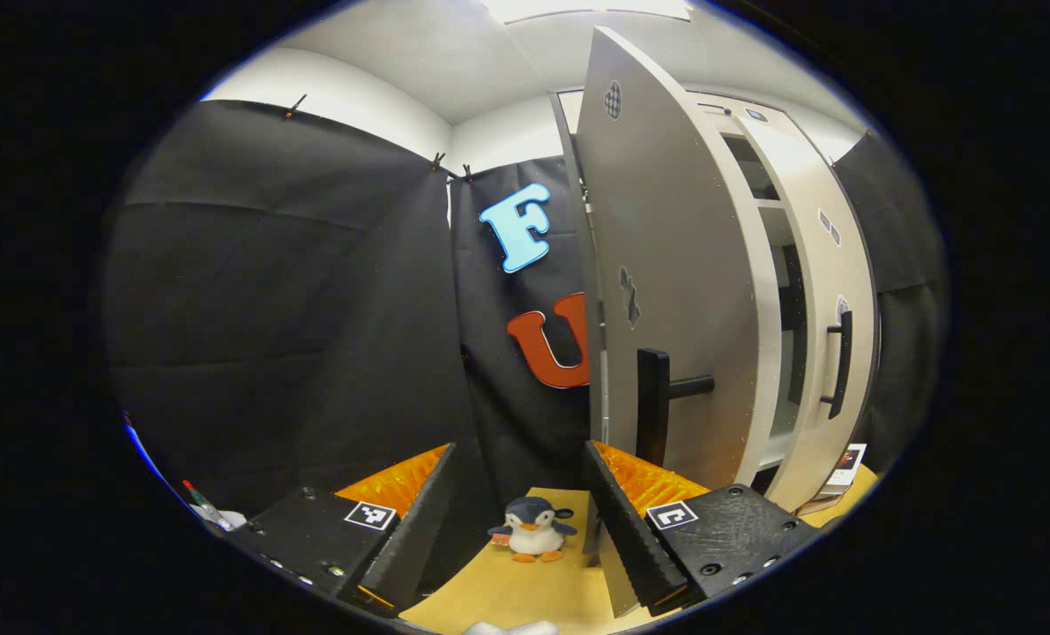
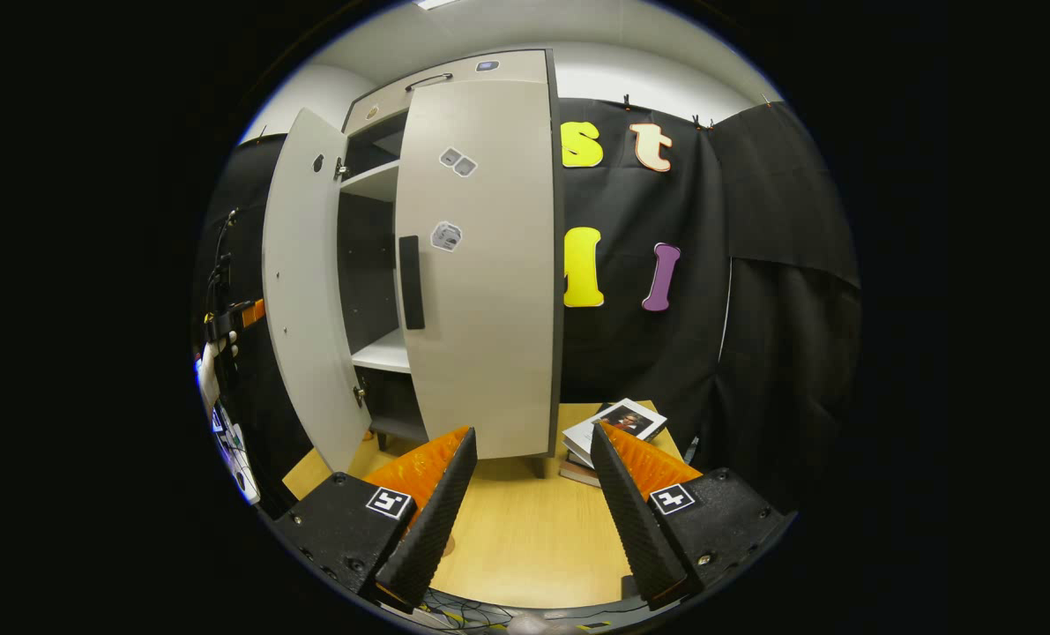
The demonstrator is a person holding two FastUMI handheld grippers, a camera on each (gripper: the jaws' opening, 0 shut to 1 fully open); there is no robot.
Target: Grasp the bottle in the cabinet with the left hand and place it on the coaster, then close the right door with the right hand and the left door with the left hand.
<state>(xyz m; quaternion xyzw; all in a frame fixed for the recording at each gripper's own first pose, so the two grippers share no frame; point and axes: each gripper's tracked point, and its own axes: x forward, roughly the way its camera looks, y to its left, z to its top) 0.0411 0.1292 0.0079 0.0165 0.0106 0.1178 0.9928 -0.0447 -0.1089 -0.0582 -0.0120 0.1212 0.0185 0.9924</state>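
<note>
Left gripper view puts the left door (image 1: 666, 291) right ahead, swung well out from the cabinet, its dark bar handle (image 1: 657, 406) standing just above the right finger of the left hand-held gripper (image 1: 520, 520), whose fingers are spread wide with nothing between them. That door is the thing in hand by the look of it: the right door (image 2: 480, 265) sits flat against the cabinet front in the right gripper view, apparently closed, while the bottle and coaster cannot be made out in either view. The left door is a stiff flat panel on hinges — light to swing, and it should need only a steady push rather than a pinch; the handle, or the panel face near the free edge beside it, gives the most leverage, and the smooth face could let a finger slide. Behind the gap, pale shelves (image 2: 383, 353) show inside the cabinet. The right hand-held gripper (image 2: 533, 503) is also wide and empty, hanging over the wooden bench (image 2: 525, 538), with a stack of books (image 2: 613, 423) just beyond its right finger. A small penguin toy (image 1: 532, 527) stands on the bench between the left gripper's fingers, farther off.
</note>
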